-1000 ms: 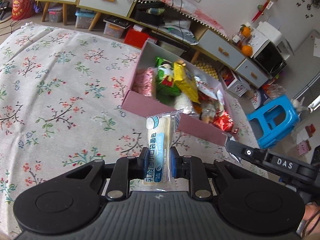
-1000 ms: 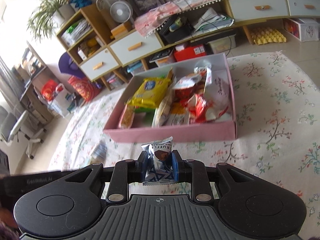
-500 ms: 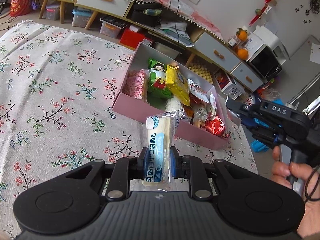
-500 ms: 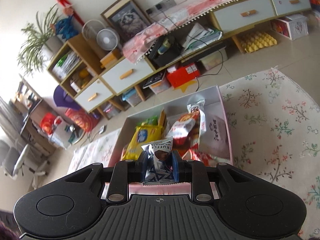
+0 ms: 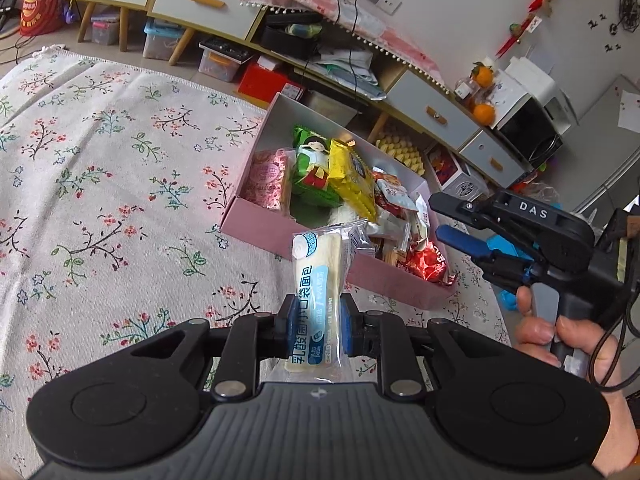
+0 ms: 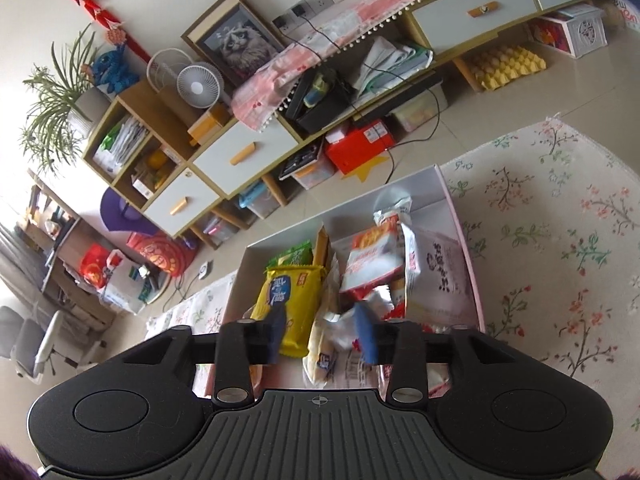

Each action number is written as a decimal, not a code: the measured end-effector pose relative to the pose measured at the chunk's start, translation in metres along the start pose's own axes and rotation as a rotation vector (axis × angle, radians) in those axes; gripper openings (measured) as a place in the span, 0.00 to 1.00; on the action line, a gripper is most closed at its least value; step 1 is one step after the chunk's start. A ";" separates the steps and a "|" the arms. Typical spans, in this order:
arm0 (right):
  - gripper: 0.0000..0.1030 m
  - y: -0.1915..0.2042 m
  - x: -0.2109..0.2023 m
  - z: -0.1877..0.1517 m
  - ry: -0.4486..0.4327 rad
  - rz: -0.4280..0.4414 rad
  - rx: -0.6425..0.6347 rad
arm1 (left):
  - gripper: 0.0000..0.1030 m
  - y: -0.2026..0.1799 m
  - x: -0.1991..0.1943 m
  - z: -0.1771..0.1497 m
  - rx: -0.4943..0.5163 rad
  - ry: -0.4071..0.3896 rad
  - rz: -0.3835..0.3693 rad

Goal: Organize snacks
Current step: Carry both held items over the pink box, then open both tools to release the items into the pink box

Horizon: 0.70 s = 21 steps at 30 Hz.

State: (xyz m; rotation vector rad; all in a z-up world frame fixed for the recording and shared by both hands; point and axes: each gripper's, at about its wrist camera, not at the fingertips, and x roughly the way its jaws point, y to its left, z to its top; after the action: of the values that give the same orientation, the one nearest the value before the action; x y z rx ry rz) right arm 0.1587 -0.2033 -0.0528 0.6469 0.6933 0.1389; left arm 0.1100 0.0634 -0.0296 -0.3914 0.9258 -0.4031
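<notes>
My left gripper [image 5: 316, 320] is shut on a long white bread packet [image 5: 318, 276] with blue print, held upright just short of the pink box [image 5: 256, 220]. The box is full of several snack packs, among them a yellow bag [image 5: 352, 184] and a green one [image 5: 312, 168]. My right gripper [image 6: 320, 328] hangs over the box [image 6: 460, 216], and its jaws are opening. A blurred silver packet [image 6: 340, 326] lies loose between the spread pads, among the snacks. In the left wrist view the right gripper [image 5: 438, 216] reaches over the box's right end.
The box sits on a floral cloth [image 5: 100, 160] that covers the table. A person's hand [image 5: 560, 332] holds the right gripper's handle. Behind stand a low cabinet with drawers [image 5: 200, 0], storage bins and a red box [image 6: 360, 144] on the floor.
The right gripper moved forward over the pink box and its jaws spread, letting go of the silver packet. The left gripper stays shut on the bread packet in place.
</notes>
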 end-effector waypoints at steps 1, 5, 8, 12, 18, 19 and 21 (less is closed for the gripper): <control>0.42 0.000 -0.001 -0.001 0.004 0.004 -0.003 | 0.19 -0.001 0.000 0.001 0.002 -0.002 0.003; 0.42 -0.004 -0.006 -0.005 0.012 0.029 -0.007 | 0.19 -0.004 0.002 0.007 -0.003 -0.016 0.012; 0.49 -0.003 -0.010 -0.005 0.002 0.028 -0.031 | 0.19 -0.008 0.006 0.015 0.005 -0.032 0.027; 0.50 -0.001 -0.013 -0.002 0.003 0.039 -0.053 | 0.19 -0.012 0.015 0.032 -0.008 -0.056 0.056; 0.53 -0.010 -0.016 0.004 -0.007 0.049 -0.023 | 0.19 -0.026 0.029 0.057 0.016 -0.091 0.111; 0.53 -0.012 -0.015 0.004 -0.004 0.050 -0.018 | 0.19 -0.028 0.032 0.060 0.018 -0.090 0.124; 0.53 -0.015 -0.014 0.004 -0.001 0.045 -0.015 | 0.19 -0.031 0.039 0.066 0.013 -0.092 0.142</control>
State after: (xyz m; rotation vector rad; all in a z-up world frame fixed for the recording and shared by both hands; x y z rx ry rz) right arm 0.1489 -0.2217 -0.0520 0.6487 0.6766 0.1858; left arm 0.1807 0.0279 -0.0050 -0.3273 0.8549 -0.2590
